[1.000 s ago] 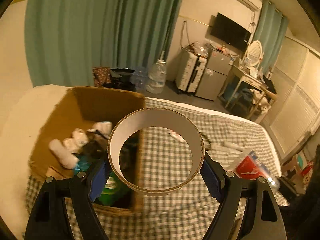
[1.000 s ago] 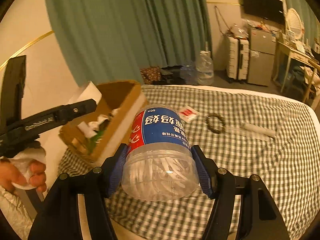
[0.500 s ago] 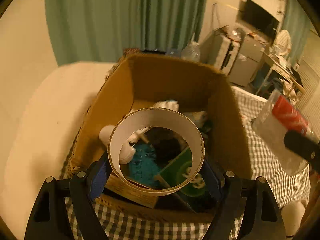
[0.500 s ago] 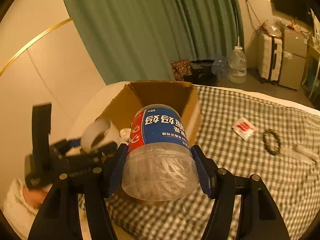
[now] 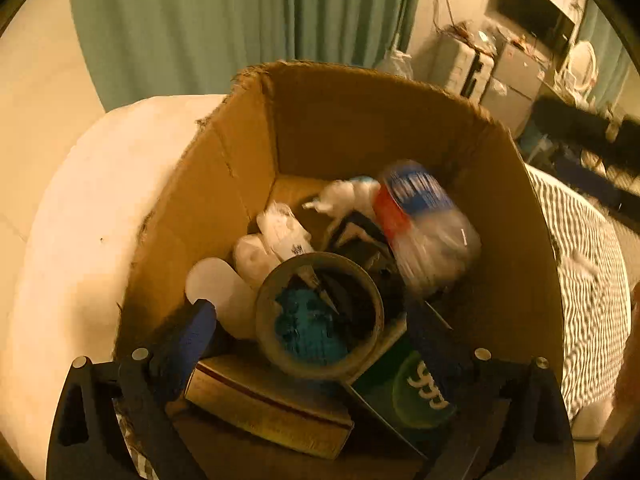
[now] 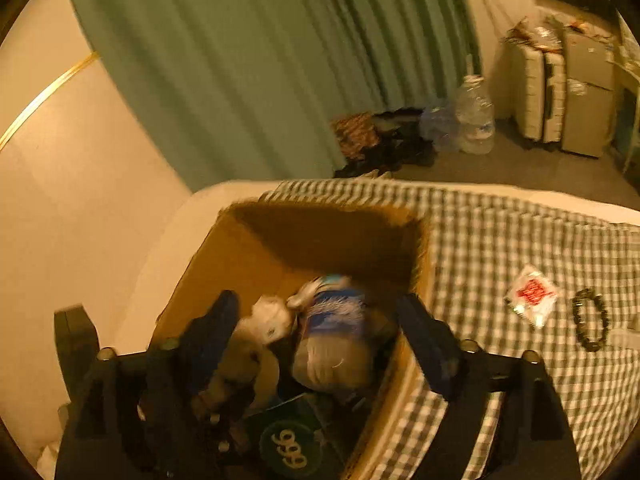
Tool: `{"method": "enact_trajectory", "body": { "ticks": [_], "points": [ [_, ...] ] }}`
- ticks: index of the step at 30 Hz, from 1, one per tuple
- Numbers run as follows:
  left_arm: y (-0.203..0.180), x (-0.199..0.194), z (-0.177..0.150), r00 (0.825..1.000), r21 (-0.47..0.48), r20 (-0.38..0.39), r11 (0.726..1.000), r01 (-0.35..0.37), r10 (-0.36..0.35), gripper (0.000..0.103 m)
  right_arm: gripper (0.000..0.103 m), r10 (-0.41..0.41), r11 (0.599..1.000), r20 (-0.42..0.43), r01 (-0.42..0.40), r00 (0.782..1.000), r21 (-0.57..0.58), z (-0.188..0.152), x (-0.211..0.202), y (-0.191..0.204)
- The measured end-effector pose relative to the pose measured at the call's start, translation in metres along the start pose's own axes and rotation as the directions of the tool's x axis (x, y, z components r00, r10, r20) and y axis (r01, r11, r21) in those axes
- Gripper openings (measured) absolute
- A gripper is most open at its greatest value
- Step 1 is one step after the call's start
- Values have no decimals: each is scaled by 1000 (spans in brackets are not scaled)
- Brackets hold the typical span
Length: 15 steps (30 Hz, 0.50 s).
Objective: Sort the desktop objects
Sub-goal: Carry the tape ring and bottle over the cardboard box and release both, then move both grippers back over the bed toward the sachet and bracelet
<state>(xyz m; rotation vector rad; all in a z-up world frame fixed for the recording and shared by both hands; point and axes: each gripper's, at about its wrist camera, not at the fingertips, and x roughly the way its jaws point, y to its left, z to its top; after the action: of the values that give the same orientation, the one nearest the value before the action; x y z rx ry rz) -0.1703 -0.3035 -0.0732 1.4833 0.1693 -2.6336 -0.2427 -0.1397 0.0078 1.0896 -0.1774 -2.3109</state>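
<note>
An open cardboard box (image 5: 240, 168) stands on the checked cloth and holds several objects. A tape ring (image 5: 320, 316) lies inside it, between the spread fingers of my open left gripper (image 5: 312, 332). A clear plastic jar with a red and blue label (image 5: 424, 228) lies blurred in the box, also in the right wrist view (image 6: 336, 344). My right gripper (image 6: 316, 336) is open over the box (image 6: 224, 264), with the jar below it.
A red and white packet (image 6: 530, 300) and a dark bead bracelet (image 6: 590, 320) lie on the checked cloth (image 6: 520, 232) right of the box. A green pack (image 5: 420, 392) and a flat carton (image 5: 268, 404) lie in the box. Green curtain behind.
Both grippers opened over the box. The tape ring left the left gripper and the jar left the right gripper; both now lie in the box.
</note>
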Motion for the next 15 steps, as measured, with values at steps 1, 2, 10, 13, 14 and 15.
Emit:
{"method": "enact_trajectory", "body": {
  "ticks": [1, 2, 10, 13, 14, 15],
  "points": [
    [-1, -4, -3, 1000, 4, 7, 1000, -7, 7, 99, 84, 6, 1000, 18, -7, 1000, 11, 1, -6, -5],
    [-3, -8, -5, 1000, 5, 17, 1000, -11, 11, 99, 84, 16, 1000, 29, -16, 999, 25, 0, -14, -12],
    [-41, -56, -23, 995, 4, 91, 999, 33, -33, 99, 84, -101, 992, 59, 96, 993, 81, -37, -89, -79],
    [-67, -72, -29, 992, 20, 116, 999, 48, -50, 101, 85, -195, 979, 73, 191, 978, 65, -54, -122, -105],
    [-78, -76, -32, 991, 22, 124, 998, 53, -55, 101, 85, -233, 971, 77, 228, 970, 67, -61, -134, -119],
    [-92, -81, -37, 990, 25, 127, 997, 66, -69, 101, 85, -251, 967, 73, 246, 965, 71, -67, -143, -129]
  ]
}}
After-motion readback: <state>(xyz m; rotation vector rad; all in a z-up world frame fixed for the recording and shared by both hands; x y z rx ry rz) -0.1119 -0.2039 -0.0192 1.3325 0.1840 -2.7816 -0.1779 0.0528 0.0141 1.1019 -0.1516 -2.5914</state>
